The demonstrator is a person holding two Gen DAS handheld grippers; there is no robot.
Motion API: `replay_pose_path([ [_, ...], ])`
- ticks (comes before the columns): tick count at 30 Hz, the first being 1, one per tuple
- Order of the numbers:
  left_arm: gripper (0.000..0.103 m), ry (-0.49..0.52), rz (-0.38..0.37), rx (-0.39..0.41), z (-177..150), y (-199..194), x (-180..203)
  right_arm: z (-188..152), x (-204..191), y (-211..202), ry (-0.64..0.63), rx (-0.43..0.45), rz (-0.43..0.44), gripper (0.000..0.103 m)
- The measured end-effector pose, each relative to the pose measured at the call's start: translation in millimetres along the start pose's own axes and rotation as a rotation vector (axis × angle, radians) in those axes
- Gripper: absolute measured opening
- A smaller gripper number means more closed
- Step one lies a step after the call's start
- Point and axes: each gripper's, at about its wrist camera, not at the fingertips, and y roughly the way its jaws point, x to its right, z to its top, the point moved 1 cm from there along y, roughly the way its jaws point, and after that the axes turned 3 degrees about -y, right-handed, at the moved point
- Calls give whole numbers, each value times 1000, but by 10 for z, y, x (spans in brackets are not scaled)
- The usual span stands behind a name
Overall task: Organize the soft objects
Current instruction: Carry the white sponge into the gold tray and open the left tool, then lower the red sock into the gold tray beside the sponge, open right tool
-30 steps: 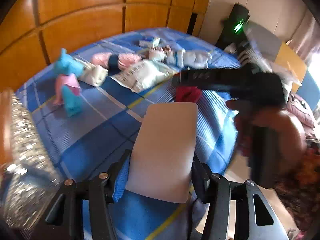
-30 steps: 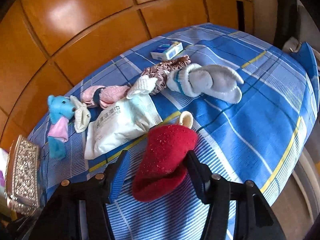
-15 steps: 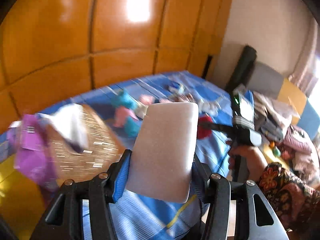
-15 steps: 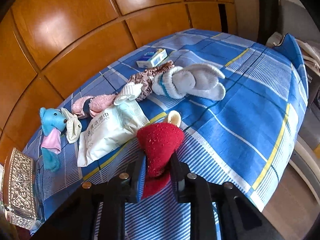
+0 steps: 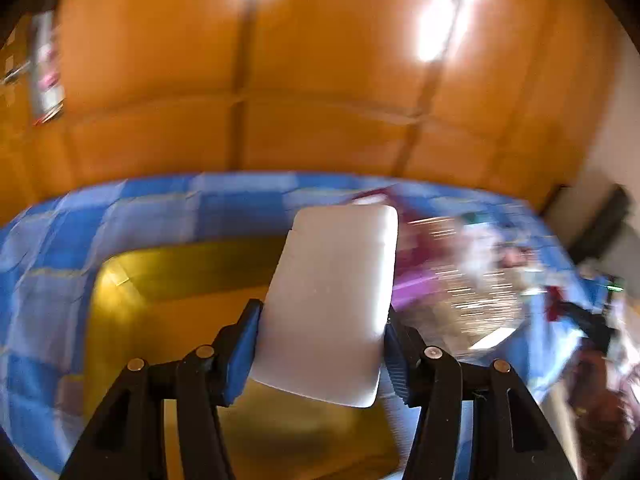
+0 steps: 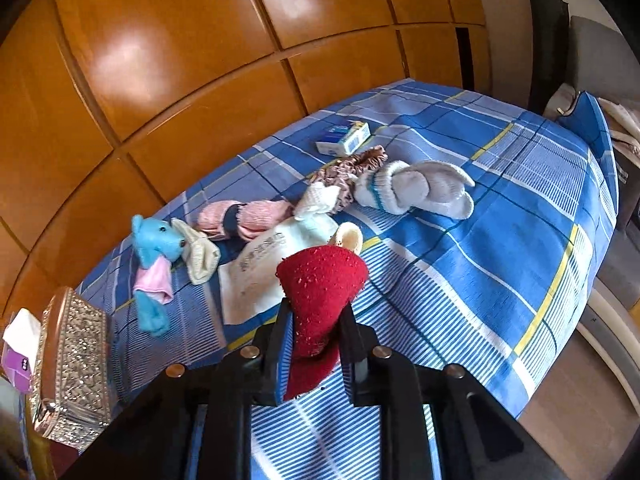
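My left gripper (image 5: 320,320) is shut on a white foam pad (image 5: 332,300) and holds it above a yellow tray (image 5: 168,304) on the blue plaid bed; that view is blurred. My right gripper (image 6: 314,320) is shut on a red sock (image 6: 320,292), lifted over the bed (image 6: 500,240). On the bed lie a blue plush toy (image 6: 154,256), a pink sock roll (image 6: 244,218), a cream sock (image 6: 198,254), a white wipes pack (image 6: 260,276), a brown scrunchie (image 6: 348,170) and a grey-white sock bundle (image 6: 420,192).
A glittery silver box (image 6: 72,364) sits at the bed's left end with a purple tissue pack (image 6: 16,360) beside it. A small blue-white carton (image 6: 344,140) lies near the wooden wall panels (image 6: 200,80). The bed's edge drops to the floor at right.
My left gripper has swung left with the foam pad, from the soft objects to over the yellow tray. My right gripper has closed on the red sock and lifted it.
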Motion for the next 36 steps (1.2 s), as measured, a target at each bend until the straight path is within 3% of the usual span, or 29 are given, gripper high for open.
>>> replay_pose_path([
  [7,57,-78,235,-127,-92,591,-888,-4,-217,-236,-29,29,16,19],
  [11,57,-112,327,-162,-85,842,-1200,-38,-340,-397,-35,52,30,19],
  [19,61,-138,445,-189,63,1215,-1431,-108,-593,-711,-57,95,57,19],
  [21,74,-128,468,-180,84,1220,-1418,-111,-665,-801,-69,110,65,19],
  [22,75,-119,477,-177,92,1236,-1401,-106,-684,-822,-72,113,70,19],
  [25,94,-100,493,-153,121,1203,-1346,-83,-777,-920,-85,124,92,19],
  [31,97,-112,411,-8,77,719,-1204,-22,-1162,-1179,-154,157,188,19],
  [36,100,-199,289,72,-185,260,-1160,-32,-1847,-1390,-305,183,345,19],
])
